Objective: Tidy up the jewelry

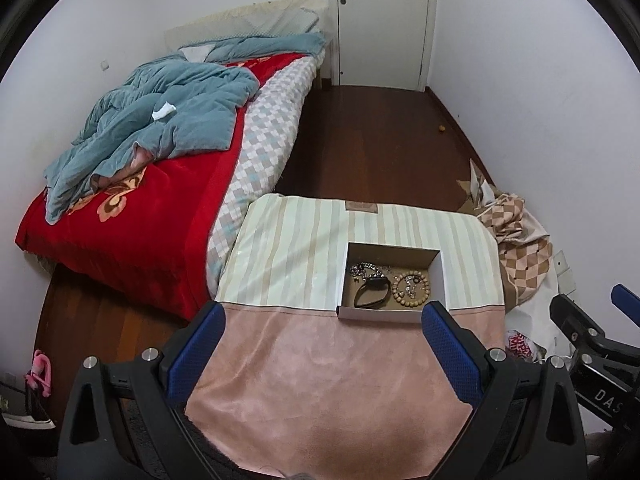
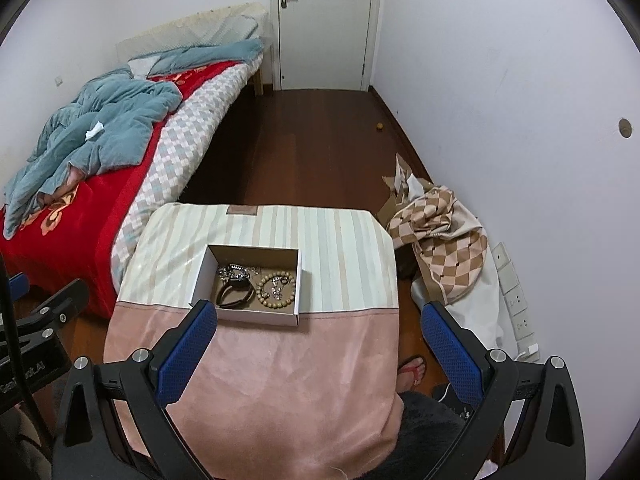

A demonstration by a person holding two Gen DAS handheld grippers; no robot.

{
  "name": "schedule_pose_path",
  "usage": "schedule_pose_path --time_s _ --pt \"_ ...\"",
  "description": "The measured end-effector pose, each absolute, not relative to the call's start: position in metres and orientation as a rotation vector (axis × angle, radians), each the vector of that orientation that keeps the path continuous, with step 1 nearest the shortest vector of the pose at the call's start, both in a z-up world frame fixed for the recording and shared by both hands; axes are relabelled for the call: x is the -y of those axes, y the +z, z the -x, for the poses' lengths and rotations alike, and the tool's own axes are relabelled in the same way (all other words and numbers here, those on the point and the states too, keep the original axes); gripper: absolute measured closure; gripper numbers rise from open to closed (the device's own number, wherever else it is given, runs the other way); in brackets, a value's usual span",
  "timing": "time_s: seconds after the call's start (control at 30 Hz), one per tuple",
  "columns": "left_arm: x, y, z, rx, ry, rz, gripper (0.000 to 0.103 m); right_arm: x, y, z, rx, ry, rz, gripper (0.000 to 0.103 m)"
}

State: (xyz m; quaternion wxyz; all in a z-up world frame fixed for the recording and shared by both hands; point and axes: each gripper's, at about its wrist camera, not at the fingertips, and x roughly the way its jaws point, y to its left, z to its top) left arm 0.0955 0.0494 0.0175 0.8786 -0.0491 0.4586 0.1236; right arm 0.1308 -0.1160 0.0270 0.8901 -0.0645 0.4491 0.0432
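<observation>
Jewelry box (image 1: pixel 390 314) ahead, beyond wide-open empty left gripper (image 1: pixel 324 326) and right gripper (image 2: pixel 318 322).

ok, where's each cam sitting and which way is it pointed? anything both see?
Left wrist: on the left gripper, above the near edge of the cloth-covered table, facing box, bed and door; right gripper at frame's right edge.
Right wrist: on the right gripper, same heading, set further right; a sandalled foot and the left gripper show.
Shared: box of jewelry, table, bed, door.
</observation>
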Motion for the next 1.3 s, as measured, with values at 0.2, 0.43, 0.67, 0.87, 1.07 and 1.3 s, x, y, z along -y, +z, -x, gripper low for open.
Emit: schedule_pose_path --time_s 0.2,0.43,0.67,0.87,1.07,1.3 --pt "-0.048 0.013 -0.1 -0.971 0.263 0.094 0.003 0.117 0.02 -0.137 -0.958 0.089 0.145 0.0" --pt "-0.049 0.011 -0.101 -0.969 0.265 0.09 0.003 0.114 0.017 -0.138 -0.967 0.097 0.155 0.0" --pt "-0.05 0.012 -0.098 -0.965 0.262 0.087 0.003 0.113 0.019 -0.136 -0.969 0.104 0.158 0.0" --pt "-0.05 0.014 -0.095 -0.963 0.26 0.083 0.003 0.114 0.021 -0.133 -0.965 0.107 0.163 0.0" --pt "-0.049 0.015 -0.093 -0.958 0.26 0.08 0.003 0.114 0.021 -0.133 -0.965 0.109 0.162 0.0" --pt "-0.046 0.017 -0.091 -0.952 0.257 0.08 0.003 0.113 0.026 -0.13 -0.959 0.115 0.163 0.0"
